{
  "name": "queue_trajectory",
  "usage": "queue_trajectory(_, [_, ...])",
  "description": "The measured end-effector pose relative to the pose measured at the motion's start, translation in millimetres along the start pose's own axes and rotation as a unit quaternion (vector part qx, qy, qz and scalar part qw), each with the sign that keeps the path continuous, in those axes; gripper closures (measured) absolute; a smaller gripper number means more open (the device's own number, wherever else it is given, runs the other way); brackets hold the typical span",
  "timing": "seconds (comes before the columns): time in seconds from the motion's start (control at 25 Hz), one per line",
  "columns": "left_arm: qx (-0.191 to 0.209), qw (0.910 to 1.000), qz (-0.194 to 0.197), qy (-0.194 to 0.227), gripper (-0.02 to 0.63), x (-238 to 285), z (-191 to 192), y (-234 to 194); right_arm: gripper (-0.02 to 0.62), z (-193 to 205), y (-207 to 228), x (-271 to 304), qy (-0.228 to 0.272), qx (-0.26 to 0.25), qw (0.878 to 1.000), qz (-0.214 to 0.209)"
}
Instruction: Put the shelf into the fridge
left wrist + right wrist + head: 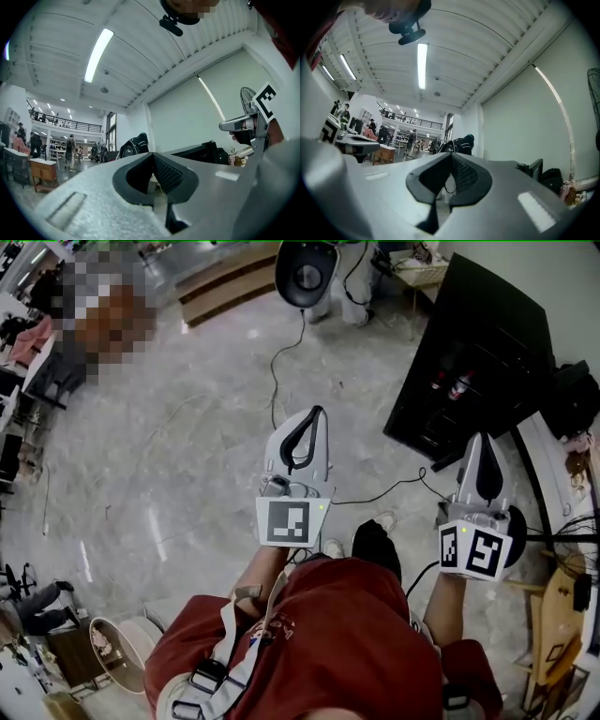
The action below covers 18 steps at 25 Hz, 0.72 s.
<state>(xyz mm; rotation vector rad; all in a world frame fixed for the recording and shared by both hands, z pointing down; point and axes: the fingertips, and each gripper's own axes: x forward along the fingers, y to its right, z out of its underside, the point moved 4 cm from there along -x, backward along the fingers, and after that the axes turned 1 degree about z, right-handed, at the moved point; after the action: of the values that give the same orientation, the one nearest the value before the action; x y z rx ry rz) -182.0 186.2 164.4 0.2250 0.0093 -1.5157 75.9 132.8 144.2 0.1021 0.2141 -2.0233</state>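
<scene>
At the bottom, a person in a red shirt (347,634) holds two pale grey grippers over a glossy grey floor (169,474) — left gripper (317,414) mid-frame, right gripper (478,439) at right — below a black open-fronted fridge (478,352) at upper right.

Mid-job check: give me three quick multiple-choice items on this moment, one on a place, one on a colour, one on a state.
1. In the head view, where does the black cabinet stand?
A) upper right, beyond the right gripper
B) lower left, behind the person
C) between the two grippers

2. What colour is the person's shirt?
A) blue
B) red
C) white

3. How do the jaws of the left gripper and the right gripper stand?
A) wide apart
B) closed on a shelf
C) closed together, nothing between them

Answers:
1 A: the cabinet sits up and to the right of the right gripper's tip.
2 B: the shirt fills the bottom of the head view in red.
3 C: each gripper view shows the pads meeting, with only the room beyond.
</scene>
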Motion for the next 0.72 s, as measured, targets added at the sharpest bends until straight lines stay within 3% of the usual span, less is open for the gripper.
queue_trajectory(0.72, [-0.003, 1.0000, 0.006, 0.005, 0.600, -2.0, 1.7, -5.3, 0.601, 12.4, -5.7, -3.1, -0.014, 0.007, 1.000, 0.020])
